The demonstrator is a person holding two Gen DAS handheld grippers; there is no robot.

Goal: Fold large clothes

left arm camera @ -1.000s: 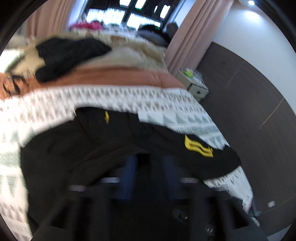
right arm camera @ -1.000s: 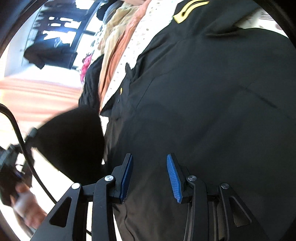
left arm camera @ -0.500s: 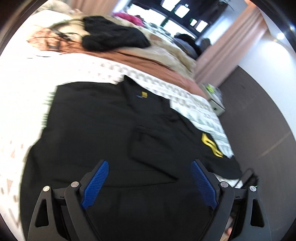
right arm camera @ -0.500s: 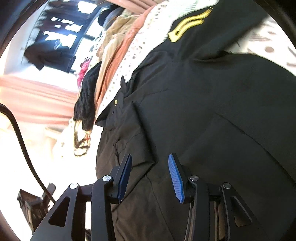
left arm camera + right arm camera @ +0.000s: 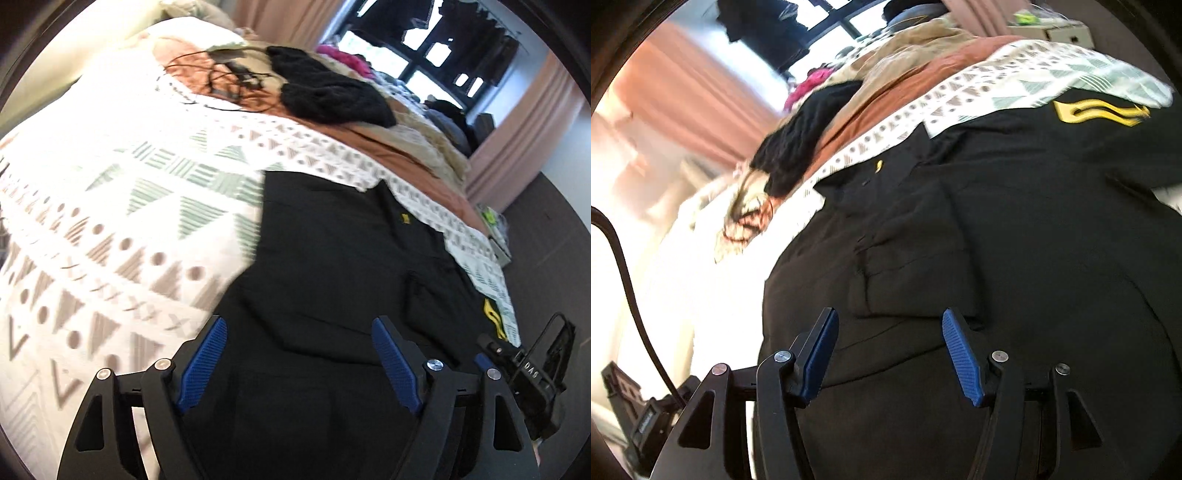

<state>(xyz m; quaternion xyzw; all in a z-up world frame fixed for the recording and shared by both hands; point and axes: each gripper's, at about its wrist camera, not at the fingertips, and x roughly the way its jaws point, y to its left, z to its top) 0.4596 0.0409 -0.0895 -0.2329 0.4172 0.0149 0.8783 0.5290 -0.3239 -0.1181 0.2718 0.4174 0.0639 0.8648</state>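
1. Left gripper: jaws wide but closing, nothing pinched; hovers over the black garment's left edge on the patterned bedspread.
2. Right gripper: jaws opening, empty, above a folded-in flap.
3. Progress: looks like one fold in; more folds left.
4. Garment's near hem cut off; fold lines hard to read, black on black.

— Daylight floods through the window; the bed is glaring white, washed out at its left in the right view.
— Everything's smeared with motion blur, and the fisheye bends the edges into black corners.
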